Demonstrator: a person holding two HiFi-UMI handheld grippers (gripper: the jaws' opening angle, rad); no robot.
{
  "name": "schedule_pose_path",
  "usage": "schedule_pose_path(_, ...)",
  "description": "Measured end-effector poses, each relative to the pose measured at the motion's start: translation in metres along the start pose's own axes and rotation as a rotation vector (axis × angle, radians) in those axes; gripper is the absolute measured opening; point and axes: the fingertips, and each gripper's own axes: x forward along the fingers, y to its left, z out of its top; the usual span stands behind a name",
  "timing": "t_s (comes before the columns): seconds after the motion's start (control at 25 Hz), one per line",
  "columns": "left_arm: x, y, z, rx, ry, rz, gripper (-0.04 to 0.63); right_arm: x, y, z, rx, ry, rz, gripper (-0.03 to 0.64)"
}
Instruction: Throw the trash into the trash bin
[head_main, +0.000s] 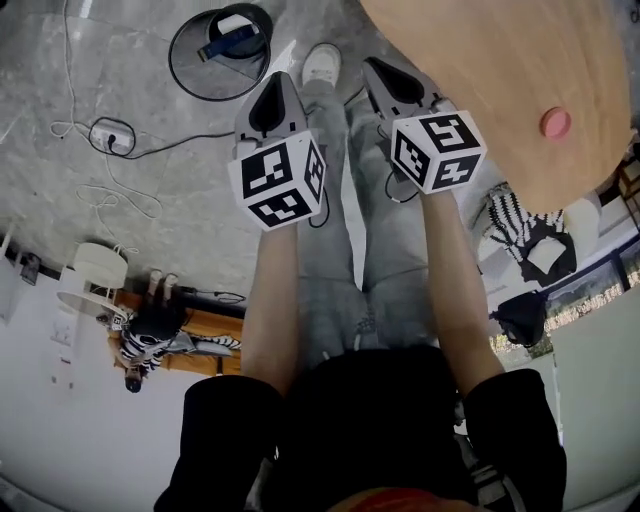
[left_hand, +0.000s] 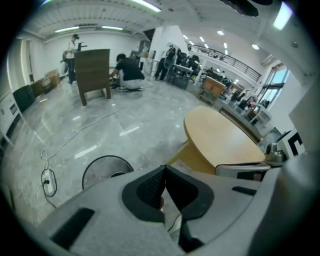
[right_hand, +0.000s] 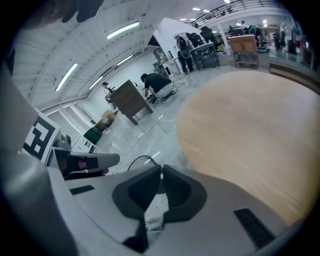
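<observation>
the trash bin (head_main: 220, 45) stands on the grey floor (head_main: 120, 220) ahead of the person, and it already has something in it: a blue piece and a white piece (head_main: 232, 30) lie inside the wire ring. so part of the job looks done.

what is left, as far as i can see, is one small pink thing (head_main: 555, 122) lying on the round wooden table (head_main: 500, 60), well apart from the bin. no other loose trash shows on the tabletop or the floor (only cables (head_main: 110, 135) run there).

both grippers hang over the person's legs, between bin and table, pointing down and forward. the left gripper (head_main: 278, 82) is clenched: in the left gripper view its pads meet at the tips (left_hand: 164, 169). a tiny reddish speck sits just behind them, too small to say whether it is a pinched scrap or only something seen through the gap. the bin's black ring (left_hand: 107, 170) lies beyond the jaws in that view, the table (left_hand: 220, 140) off to the side.

the right gripper (head_main: 378, 68) is clenched too, its pads pressed together at the tips (right_hand: 161, 169), and nothing shows between them; the table (right_hand: 250, 125) fills most of its view.

my reading: the task is partway through. the pink thing has yet to be picked up from the table, carried over and dropped into the bin, and neither gripper is plainly carrying trash right now.
</observation>
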Motion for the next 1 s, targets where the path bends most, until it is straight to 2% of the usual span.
schedule_pose_path(0.32, 0.008, -0.103, 0.020, 0.203, 0.020, -0.138, 0.006, -0.094, -0.064, 0.005, 0.172, -0.175, -0.144, 0.018)
schedule_pose_path(0.48, 0.013, -0.150, 0.021, 0.308, 0.029, -0.198, 0.006, -0.130, -0.098, -0.009, 0.251, -0.238, -0.220, 0.018)
schedule_pose_path(0.72, 0.015, -0.212, 0.001, 0.455, 0.066, -0.278, 0.006, -0.188, -0.151, -0.042, 0.360, -0.325, -0.359, 0.018)
schedule_pose_path(1.0, 0.019, -0.284, -0.028, 0.528, 0.088, -0.319, 0.006, -0.249, -0.215, -0.076, 0.350, -0.335, -0.492, 0.018)
